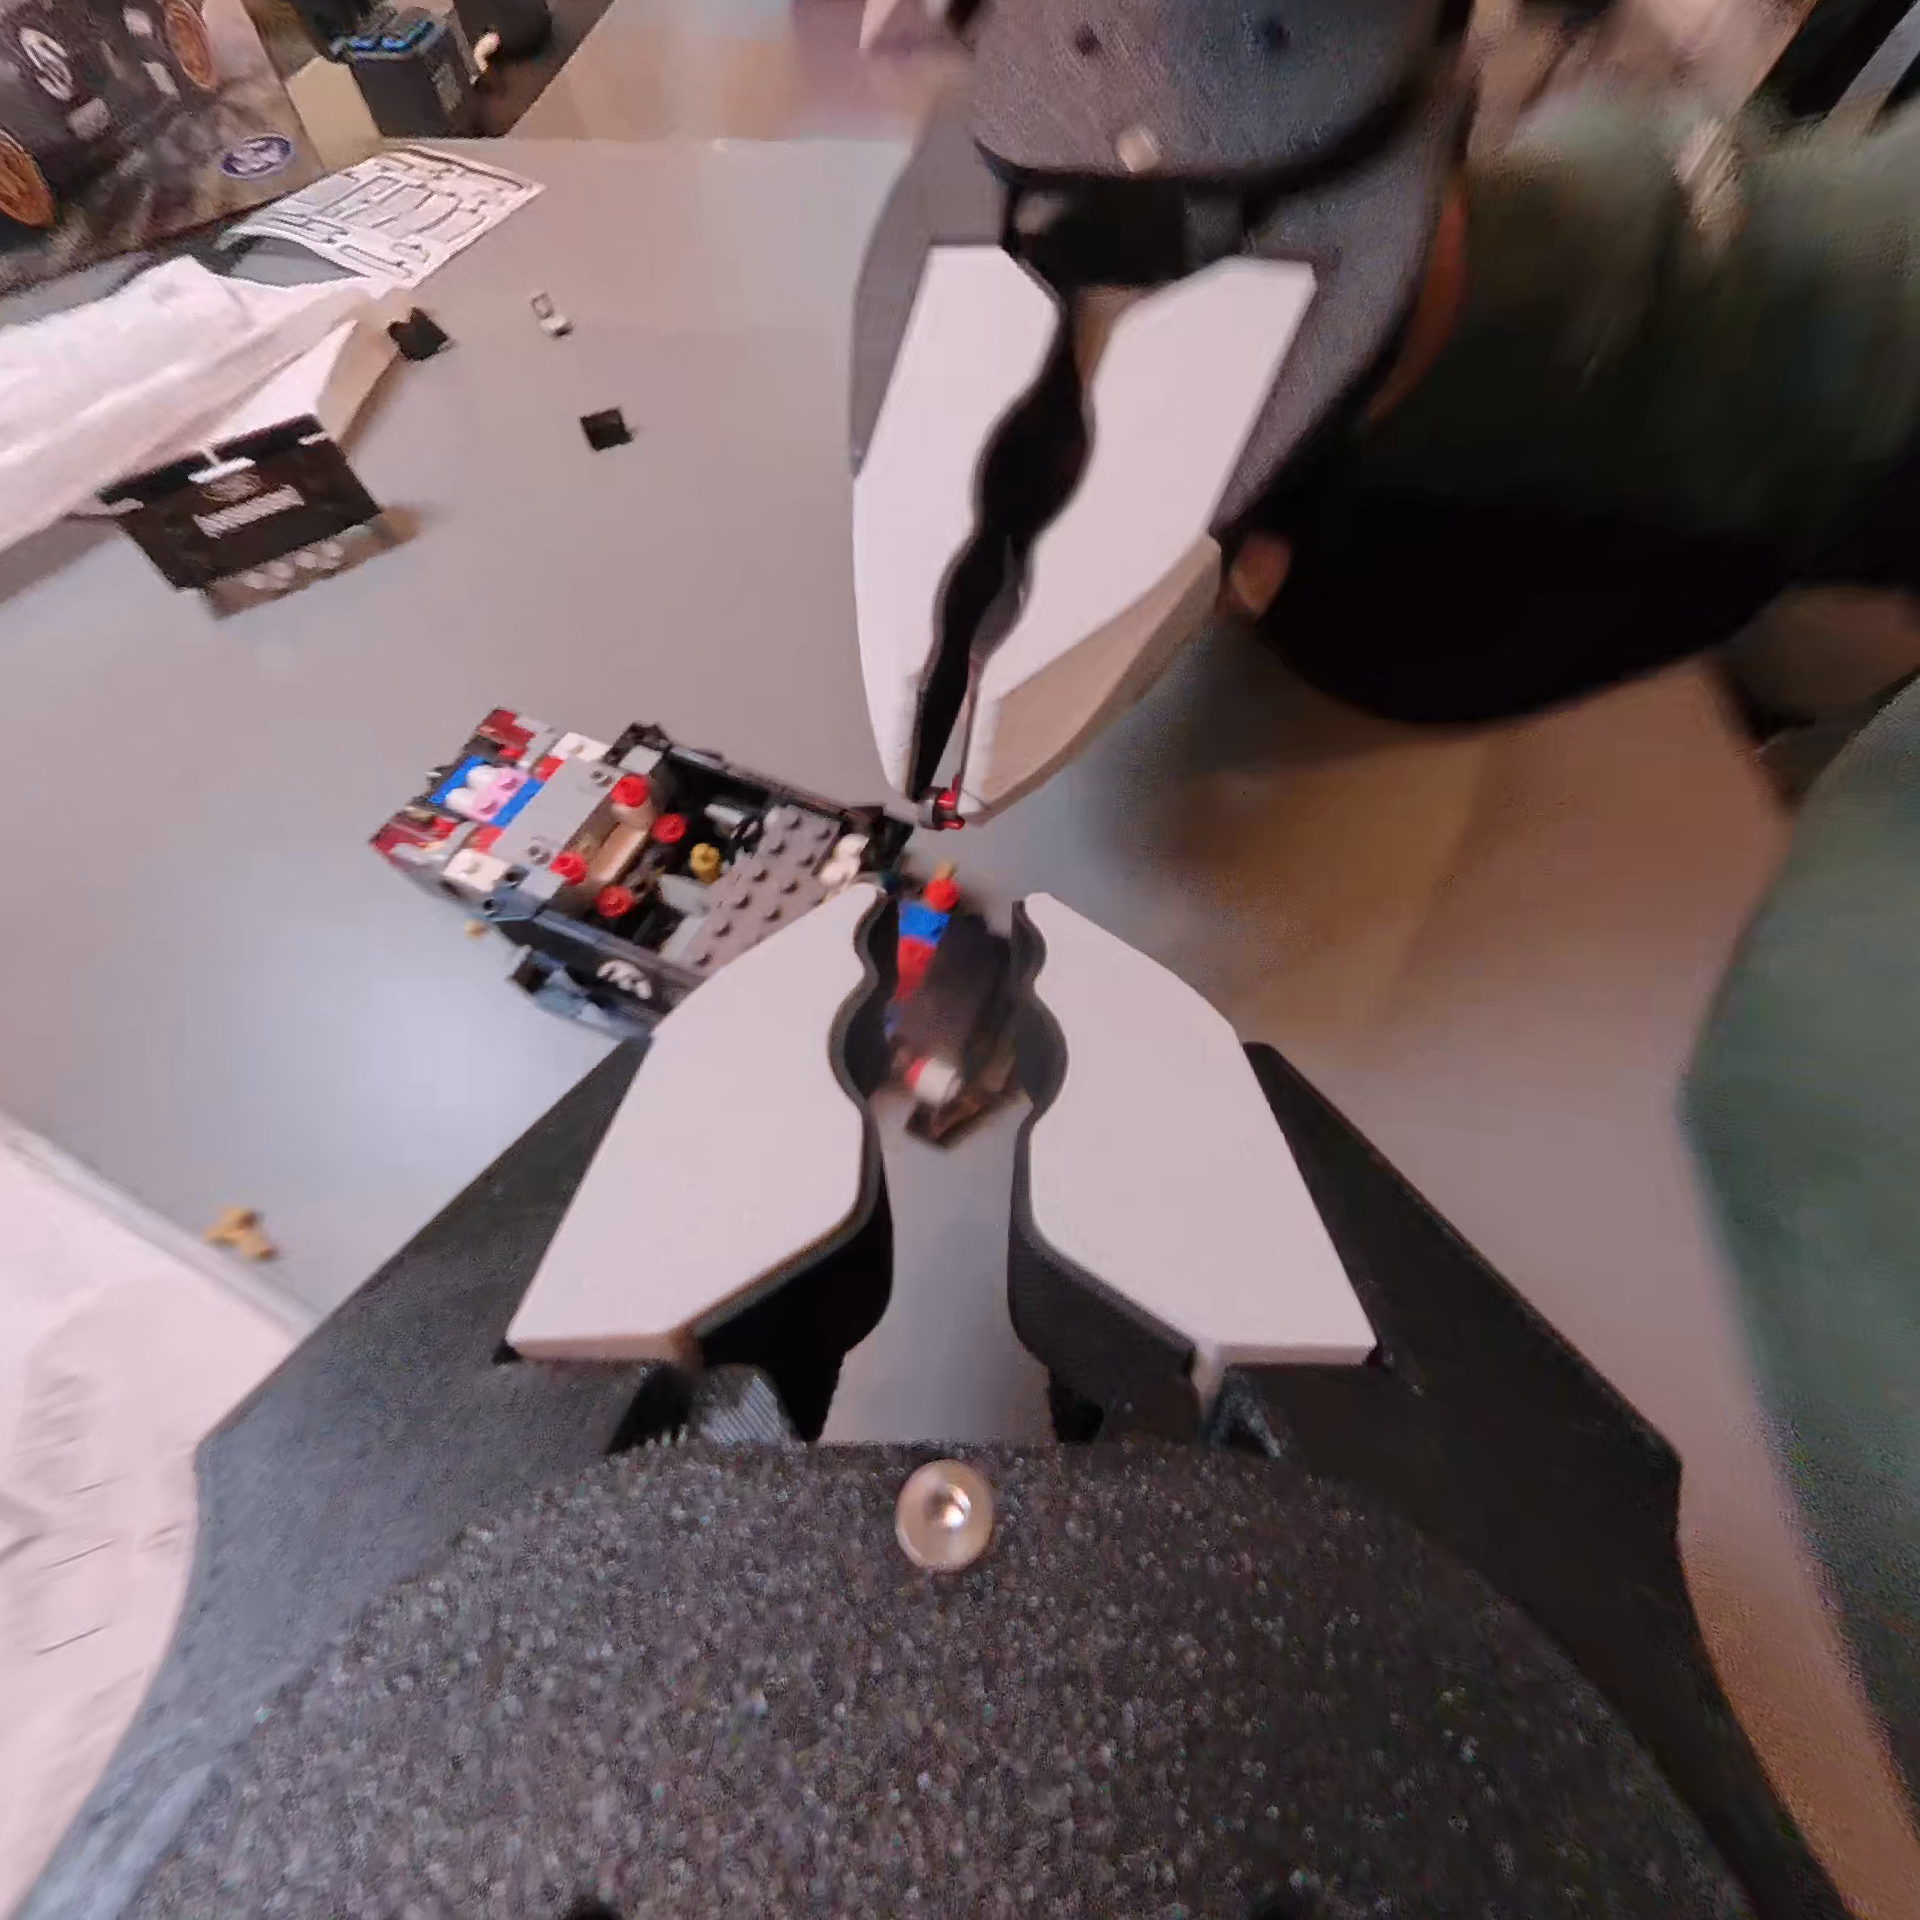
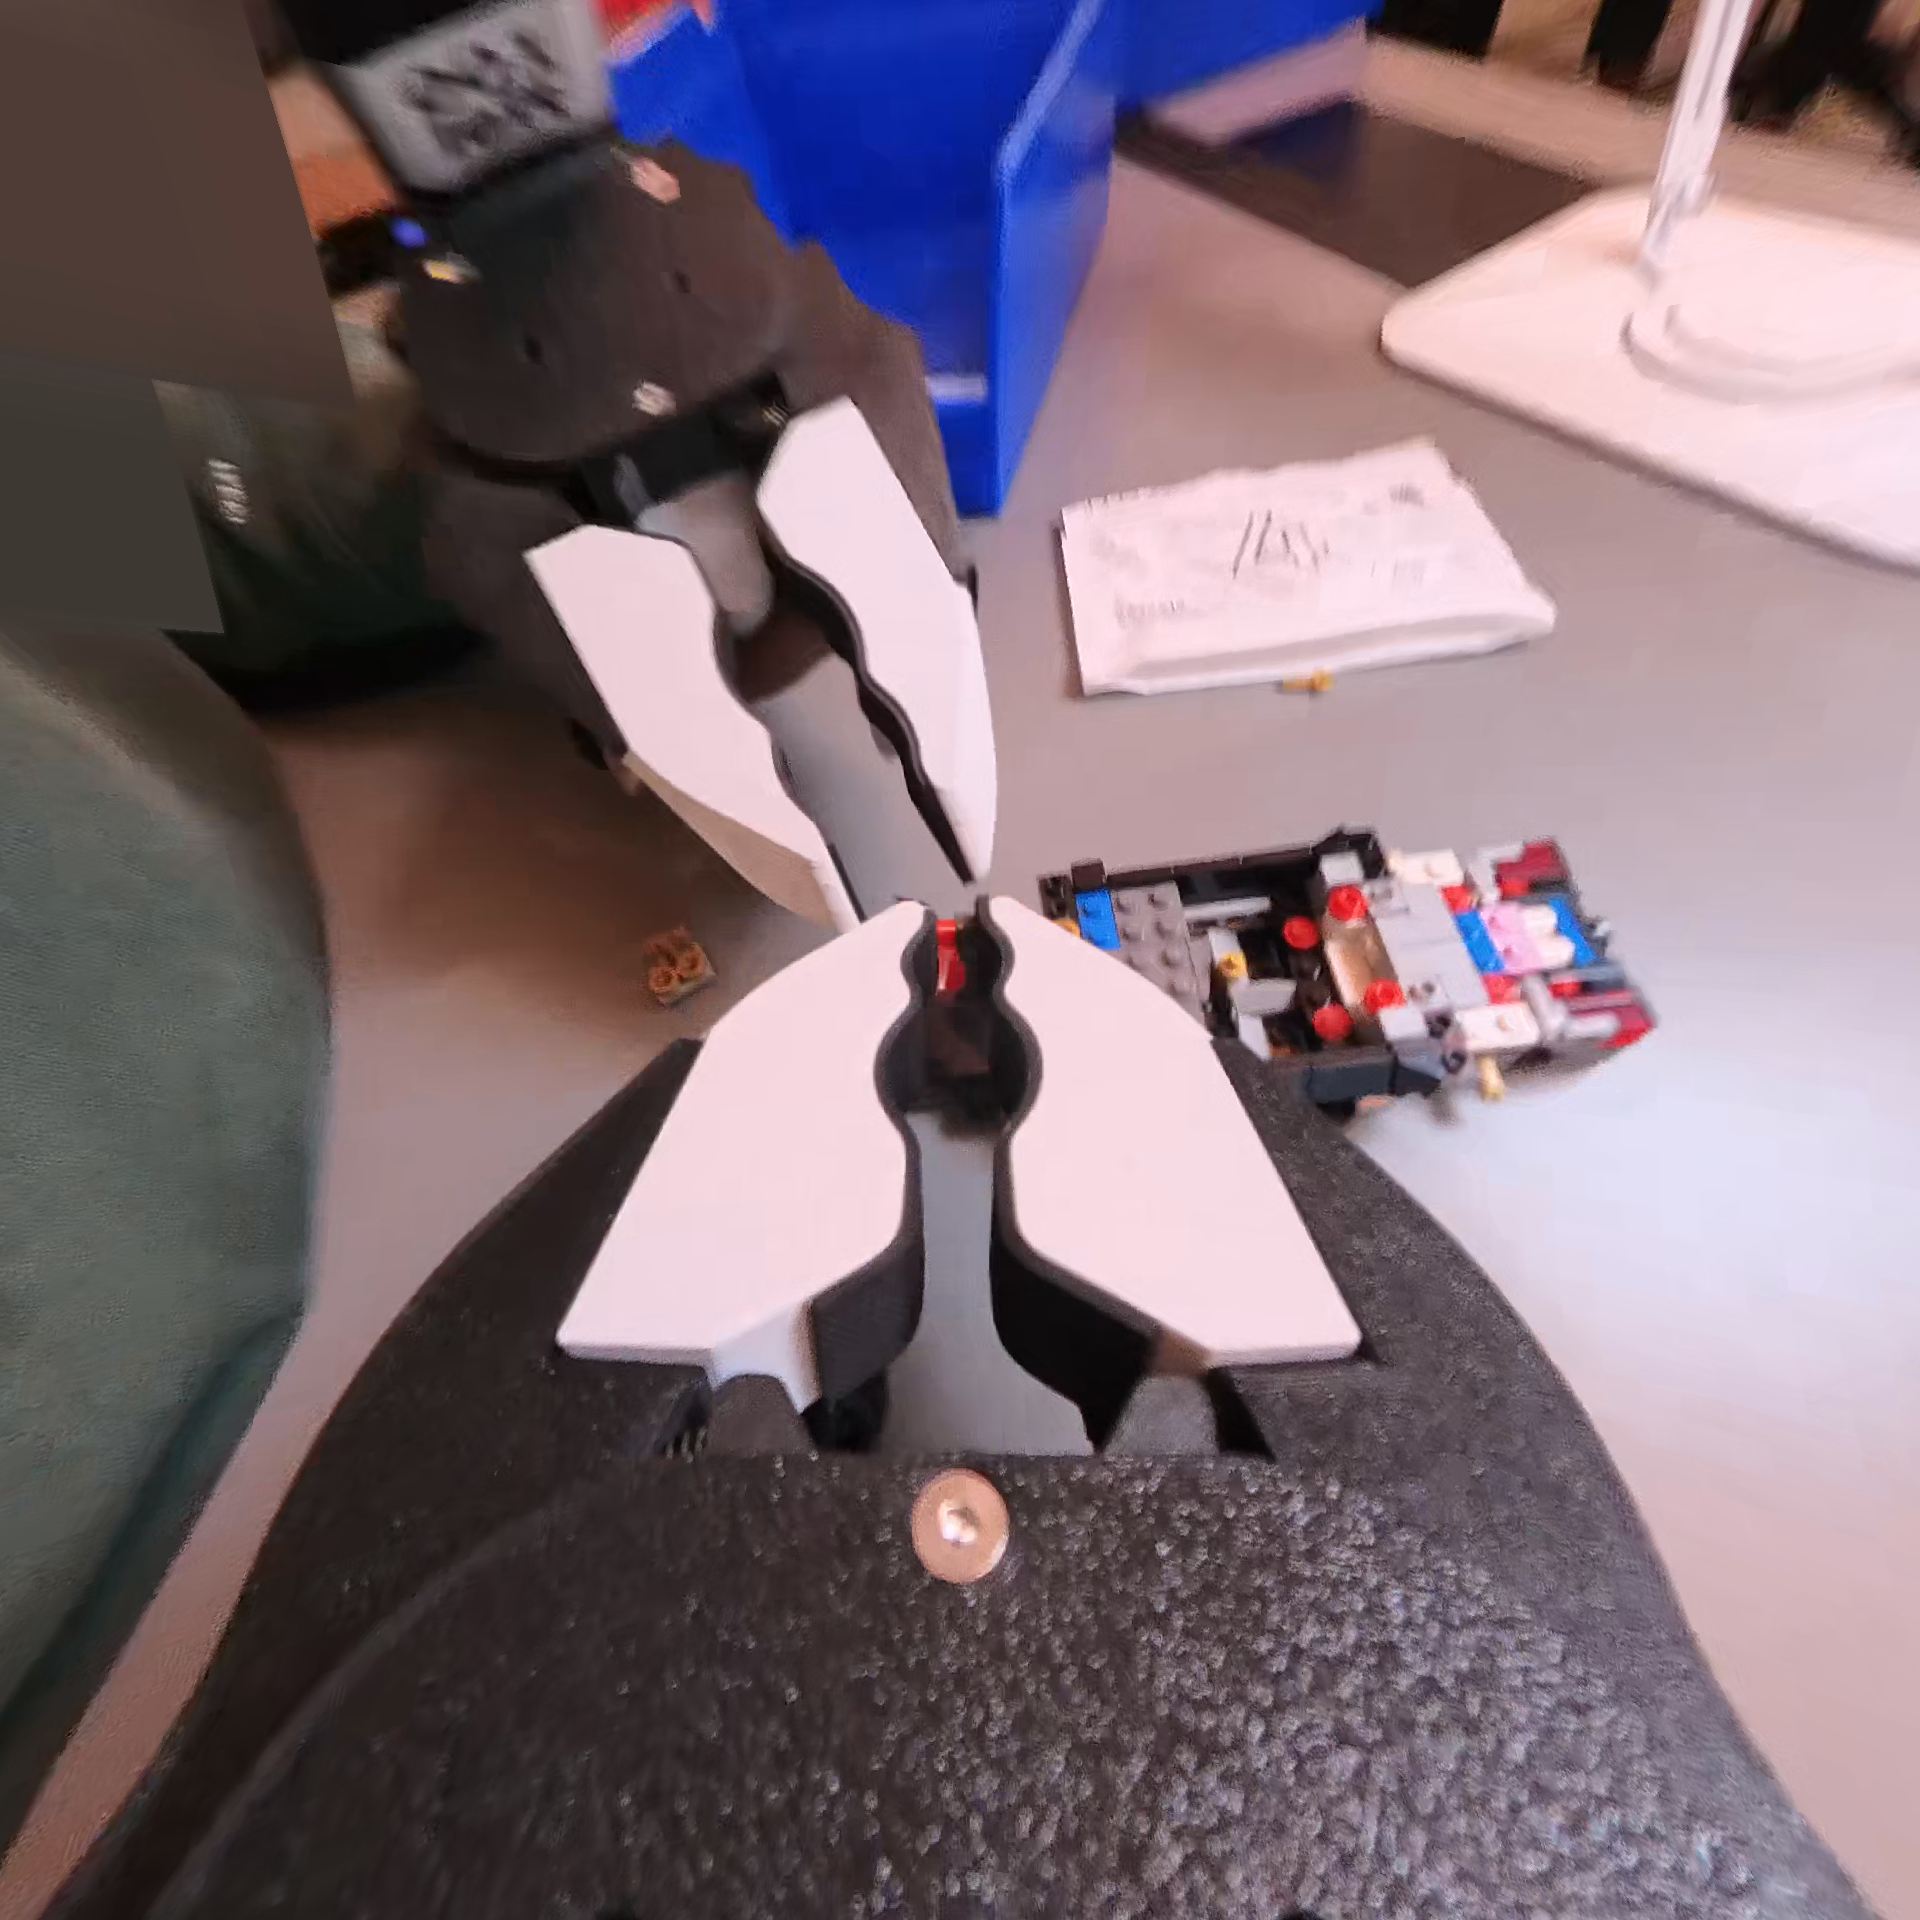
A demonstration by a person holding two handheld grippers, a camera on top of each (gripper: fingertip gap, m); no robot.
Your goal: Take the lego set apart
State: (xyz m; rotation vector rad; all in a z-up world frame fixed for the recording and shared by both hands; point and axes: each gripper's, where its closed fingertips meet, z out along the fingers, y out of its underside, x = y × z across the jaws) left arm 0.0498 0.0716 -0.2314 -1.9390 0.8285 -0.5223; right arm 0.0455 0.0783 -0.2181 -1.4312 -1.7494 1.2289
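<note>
- In our left wrist view, the left gripper (image 1: 945, 909) has its fingers (image 1: 748, 1122) apart, and a small red-and-blue lego piece (image 1: 920, 951) shows in the gap between them; motion blur keeps us from telling whether either finger touches it.
- Facing it from the far side, the right gripper (image 1: 940, 810) has its fingers nearly together, pinching a tiny red part (image 1: 943, 808) at the very tips.
- Our right wrist view shows the same: the right gripper's (image 2: 956, 914) tips are closed on the red part (image 2: 948, 951), with dark pieces blurred in the hollow just behind.
- There the left gripper (image 2: 971, 878) comes in from the far left, its tips almost meeting ours.
- The lego set (image 1: 634, 862) lies on the grey table (image 1: 312, 935), just left of the left fingers in the left wrist view; in the right wrist view the set (image 2: 1351, 966) sits just right of the right fingers, apart from them.
- A loose tan brick (image 2: 677, 966) rests on the table left of the right fingers.
- A folded paper sheet (image 2: 1299, 582) lies farther off, beyond the set.
</note>
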